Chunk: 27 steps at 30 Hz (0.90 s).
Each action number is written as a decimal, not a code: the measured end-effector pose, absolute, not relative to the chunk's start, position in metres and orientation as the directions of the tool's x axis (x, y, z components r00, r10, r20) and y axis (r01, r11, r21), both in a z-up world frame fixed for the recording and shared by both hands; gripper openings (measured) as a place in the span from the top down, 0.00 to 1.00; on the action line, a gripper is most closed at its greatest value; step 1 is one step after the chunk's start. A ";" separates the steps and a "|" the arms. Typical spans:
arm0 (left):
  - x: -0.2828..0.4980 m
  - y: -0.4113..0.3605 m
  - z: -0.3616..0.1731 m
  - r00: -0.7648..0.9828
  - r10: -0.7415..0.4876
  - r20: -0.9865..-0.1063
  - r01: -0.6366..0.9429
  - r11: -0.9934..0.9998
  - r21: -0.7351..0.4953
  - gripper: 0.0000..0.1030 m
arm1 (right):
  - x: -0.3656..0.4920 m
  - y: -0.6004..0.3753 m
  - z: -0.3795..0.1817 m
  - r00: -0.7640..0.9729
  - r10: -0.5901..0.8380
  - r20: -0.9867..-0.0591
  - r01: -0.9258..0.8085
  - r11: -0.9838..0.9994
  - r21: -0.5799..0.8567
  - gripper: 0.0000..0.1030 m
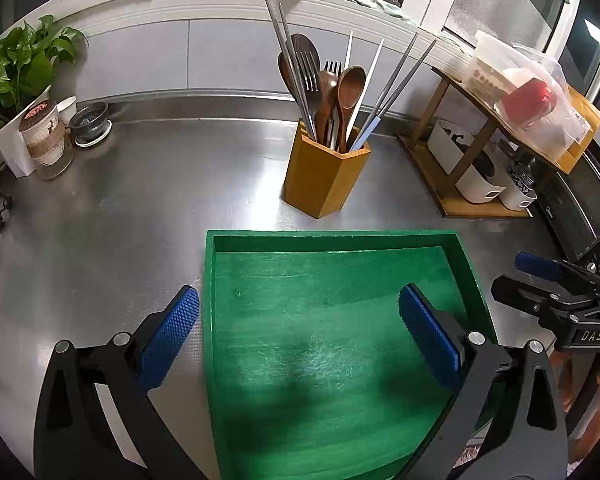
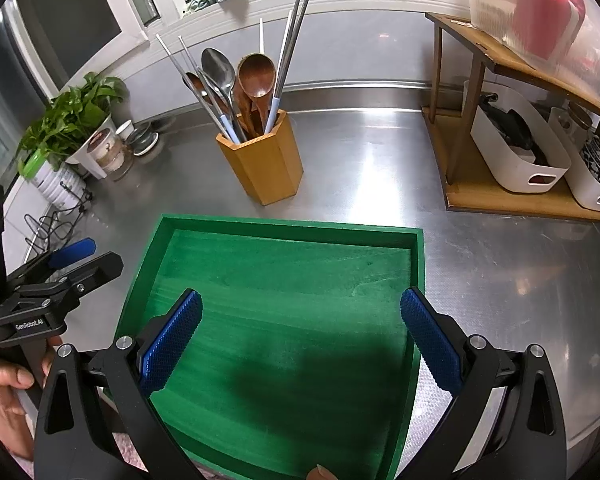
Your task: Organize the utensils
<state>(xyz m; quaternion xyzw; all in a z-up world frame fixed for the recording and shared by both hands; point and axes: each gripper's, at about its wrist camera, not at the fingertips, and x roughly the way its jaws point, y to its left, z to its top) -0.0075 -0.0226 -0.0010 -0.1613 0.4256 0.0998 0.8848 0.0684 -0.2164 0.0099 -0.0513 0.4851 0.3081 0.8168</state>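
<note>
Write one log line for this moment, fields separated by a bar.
left gripper: open, empty | right gripper: open, empty | green tray: holds nothing | utensils: all in wooden holder

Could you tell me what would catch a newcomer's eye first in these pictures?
The bright green tray lies empty on the steel counter, nearest the cameras. Just behind it stands a wooden holder bristling with spoons, forks and chopsticks. The left claw and right claw both hover open above the tray.
</note>
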 end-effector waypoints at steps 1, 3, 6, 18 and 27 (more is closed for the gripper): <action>-0.008 -0.023 -0.001 0.618 0.040 -0.785 -0.315 0.928 -0.200 0.08 | 0.068 -0.216 0.010 0.340 0.453 -0.824 -0.553 0.805 0.214 0.04; -0.008 -0.023 -0.001 0.618 0.040 -0.785 -0.315 0.928 -0.200 0.08 | 0.068 -0.217 0.010 0.341 0.453 -0.824 -0.552 0.806 0.214 0.04; -0.008 -0.023 0.000 0.617 0.045 -0.786 -0.322 0.925 -0.200 0.08 | 0.068 -0.217 0.010 0.341 0.452 -0.824 -0.550 0.807 0.214 0.04; -0.011 -0.018 0.003 0.630 0.033 -0.776 -0.356 0.900 -0.251 0.08 | 0.067 -0.215 0.011 0.342 0.449 -0.826 -0.561 0.802 0.204 0.04; -0.012 -0.025 0.006 0.648 0.027 -0.761 -0.331 0.910 -0.250 0.08 | 0.069 -0.214 0.007 0.332 0.448 -0.830 -0.567 0.798 0.204 0.04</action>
